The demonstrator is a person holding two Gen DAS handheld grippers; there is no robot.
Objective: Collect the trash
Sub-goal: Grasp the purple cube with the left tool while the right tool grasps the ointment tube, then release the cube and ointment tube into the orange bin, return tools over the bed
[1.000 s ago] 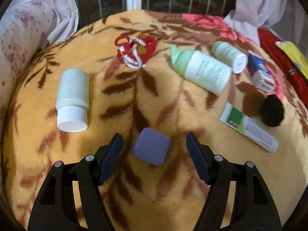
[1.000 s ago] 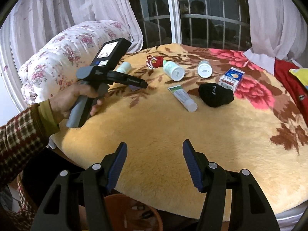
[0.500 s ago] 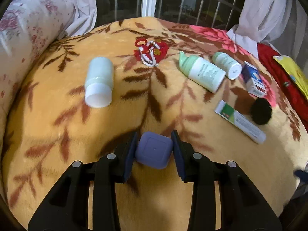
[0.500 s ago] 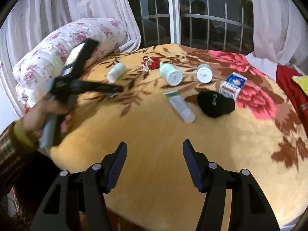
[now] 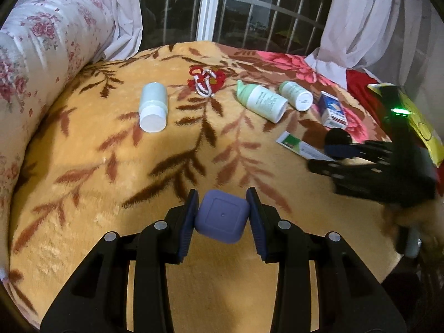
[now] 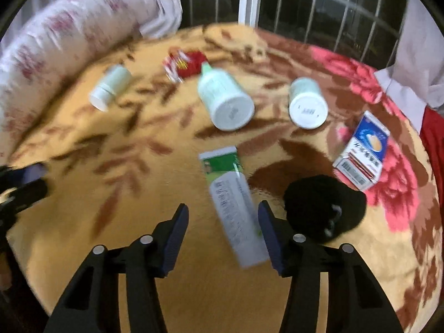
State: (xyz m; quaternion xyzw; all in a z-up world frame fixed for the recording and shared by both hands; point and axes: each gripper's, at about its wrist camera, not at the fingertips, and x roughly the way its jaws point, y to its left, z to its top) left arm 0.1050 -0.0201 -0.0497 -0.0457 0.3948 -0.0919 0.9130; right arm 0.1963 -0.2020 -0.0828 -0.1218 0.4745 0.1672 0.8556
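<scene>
Left gripper (image 5: 222, 217) has its fingers clamped on the flat sides of a small purple case (image 5: 221, 223), lifted clear of the bed's blanket (image 5: 83, 166). A grip on the broad faces seems sensible to me: the rounded corners would slip.

Right gripper (image 6: 223, 234) is over the toothpaste tube (image 6: 231, 208), fingers half-wide and closing. The tube lies lengthwise between them, nearer the right finger, and I see no pad pressing on it yet. Straddling the narrow width looks like the only workable approach for a flat tube on soft pile. This view is blurred, so I cannot judge contact finely.

The rest of the trash lies loose on the blanket: a white bottle (image 5: 153, 106) on its side at the left, a red-and-white trinket (image 5: 206, 82) near the middle back, a green-capped bottle (image 5: 262, 101) and a smaller bottle (image 5: 295, 95) side by side, a blue-and-white carton (image 5: 331, 109), and a black fabric lump (image 6: 323, 208) just beside the right finger.

Containers: no bin or bag shows in either view, so I cannot tell where the pieces go. The bottles are closed; contents unknown. The carton looks shut.

My guess: the black lump could snag the right finger as it closes.
</scene>
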